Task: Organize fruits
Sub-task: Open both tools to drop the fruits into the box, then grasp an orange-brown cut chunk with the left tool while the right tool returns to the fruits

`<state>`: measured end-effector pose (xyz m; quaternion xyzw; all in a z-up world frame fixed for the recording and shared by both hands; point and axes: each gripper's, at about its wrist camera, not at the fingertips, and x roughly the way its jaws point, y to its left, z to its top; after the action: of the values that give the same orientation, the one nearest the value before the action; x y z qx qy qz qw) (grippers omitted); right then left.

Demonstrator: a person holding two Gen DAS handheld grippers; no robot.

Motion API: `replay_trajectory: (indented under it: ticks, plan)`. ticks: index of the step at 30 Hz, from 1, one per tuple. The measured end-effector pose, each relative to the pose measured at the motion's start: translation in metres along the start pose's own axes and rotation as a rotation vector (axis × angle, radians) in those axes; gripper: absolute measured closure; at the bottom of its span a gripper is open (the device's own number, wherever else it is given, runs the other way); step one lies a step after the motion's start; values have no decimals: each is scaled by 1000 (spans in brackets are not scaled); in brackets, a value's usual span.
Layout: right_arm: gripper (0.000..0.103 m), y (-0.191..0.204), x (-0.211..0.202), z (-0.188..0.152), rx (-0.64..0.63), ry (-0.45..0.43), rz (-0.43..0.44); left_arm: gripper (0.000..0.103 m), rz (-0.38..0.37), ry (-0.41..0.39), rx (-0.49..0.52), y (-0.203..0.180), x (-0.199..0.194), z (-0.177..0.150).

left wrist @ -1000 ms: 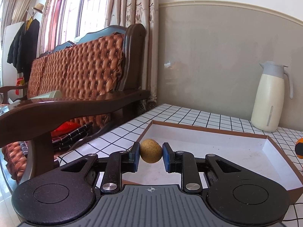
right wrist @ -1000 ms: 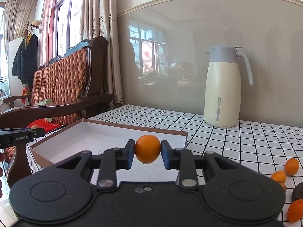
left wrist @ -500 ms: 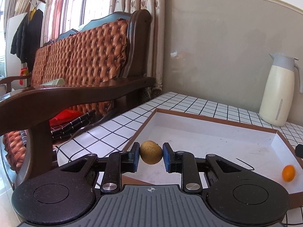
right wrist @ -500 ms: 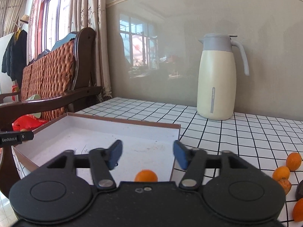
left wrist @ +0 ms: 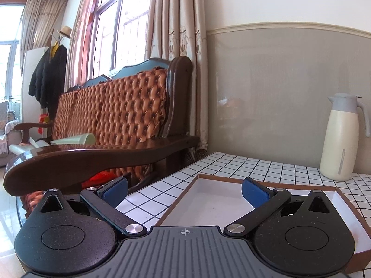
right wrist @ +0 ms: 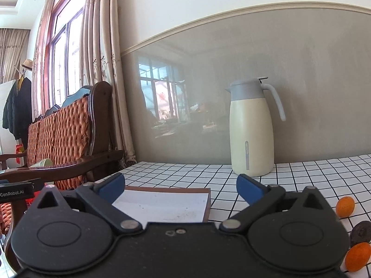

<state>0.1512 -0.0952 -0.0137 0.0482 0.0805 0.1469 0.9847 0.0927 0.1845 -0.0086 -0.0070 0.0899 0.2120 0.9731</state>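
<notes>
Left claw (left wrist: 184, 191) now stands wide, both blue pads spread and nothing between them; half a second ago it was clamped on a brown fruit. That fruit is not visible in the current left view. Judged from the claw's position over the near left corner of the box (left wrist: 345, 199), the fruit was released into the box and lies below the camera's view, hidden by the claw body; this cannot be confirmed

Right claw (right wrist: 180, 186) is likewise wide and carries nothing. It had already let go of its orange half a second ago, when that fruit lay in the box just ahead of the claw body. The orange is out of sight now; the visible strip of white box floor (right wrist: 162, 205) shows none

Outward from the right claw, loose fruit remains on the tiled surface (right wrist: 301, 176), at the right edge of the view: one orange (right wrist: 345, 206), a dark round fruit (right wrist: 360, 232) nearer the camera, and another orange (right wrist: 357, 259) nearest. All three are outside the box, well apart from it. A jug (right wrist: 251, 129) stands upright on the surface beyond the box

Meaning for the task: two deliveries appear complete, both claws are free, and at least three fruits are left to collect. The right claw is nearer to them
</notes>
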Motion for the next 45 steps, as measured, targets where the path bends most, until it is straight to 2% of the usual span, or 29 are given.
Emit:
replay_trajectory:
  ticks: [5,15,19,26,29,33,35,45]
  plan:
    - [6,-4,-9,-2,35,-26,15,0,-9,-48,76,-13,-13,1]
    - [6,-5,-24,-7,18,-13,59,0,-53,-59,139,-38,-24,-2]
    - [6,-13,-33,-8,35,6,68,0,-94,-44,129,-48,-28,-1]
    - [6,-30,-51,-8,20,35,-1,0,-140,-43,149,-74,-40,-2]
    - [7,-39,-58,-10,1,49,-69,0,-174,-41,157,-86,-47,-4]
    - [12,-54,-67,-11,8,58,-111,0,-226,-35,172,-105,-57,-10]
    - [19,-63,-72,-12,15,65,-137,0,-251,-33,182,-114,-61,-12]
    - [29,-98,-87,-17,54,108,-247,0,-382,-34,242,-166,-78,-18]
